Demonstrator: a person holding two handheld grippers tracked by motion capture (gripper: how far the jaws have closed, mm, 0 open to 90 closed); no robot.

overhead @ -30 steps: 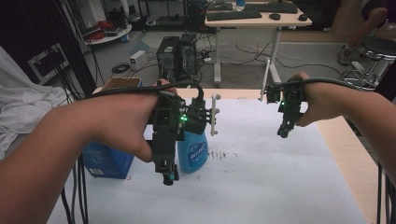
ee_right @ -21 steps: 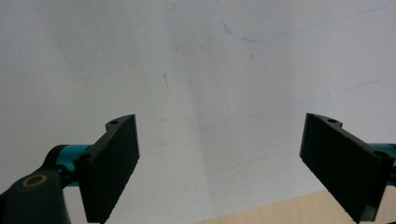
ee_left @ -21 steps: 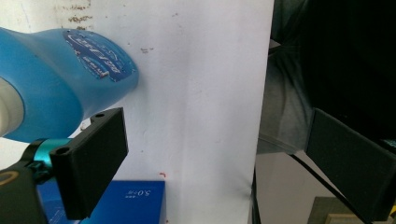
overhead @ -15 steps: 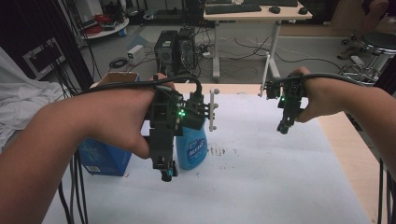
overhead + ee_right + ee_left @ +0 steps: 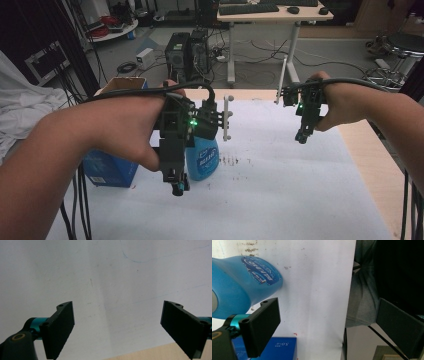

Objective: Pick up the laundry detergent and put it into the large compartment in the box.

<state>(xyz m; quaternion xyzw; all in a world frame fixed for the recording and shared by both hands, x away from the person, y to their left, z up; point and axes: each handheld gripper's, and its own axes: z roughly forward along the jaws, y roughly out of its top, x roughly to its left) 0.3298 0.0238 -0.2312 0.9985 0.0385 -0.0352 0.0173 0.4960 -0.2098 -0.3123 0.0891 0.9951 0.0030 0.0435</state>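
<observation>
A blue plastic bottle [image 5: 202,159] with a printed label stands on the white sheet [image 5: 280,190], and my left gripper hides its top. My left gripper [image 5: 178,188] hangs just left of and in front of the bottle, pointing down at the sheet. In the left gripper view the bottle [image 5: 237,287] lies beyond the left jaw; the left gripper [image 5: 329,327] is open with nothing between its jaws. My right gripper [image 5: 301,137] hovers above the sheet at the right. In its own view the right gripper [image 5: 120,327] is open over bare sheet.
A blue carton [image 5: 107,170] sits at the sheet's left edge, beside the bottle, and appears as the carton [image 5: 275,348] in the left gripper view. Bare wooden table [image 5: 365,160] borders the sheet on the right. A cardboard box [image 5: 122,82] stands at the far left corner.
Hardly anything: both hands hover at about the same spots, and both pairs of jaws stay apart.
</observation>
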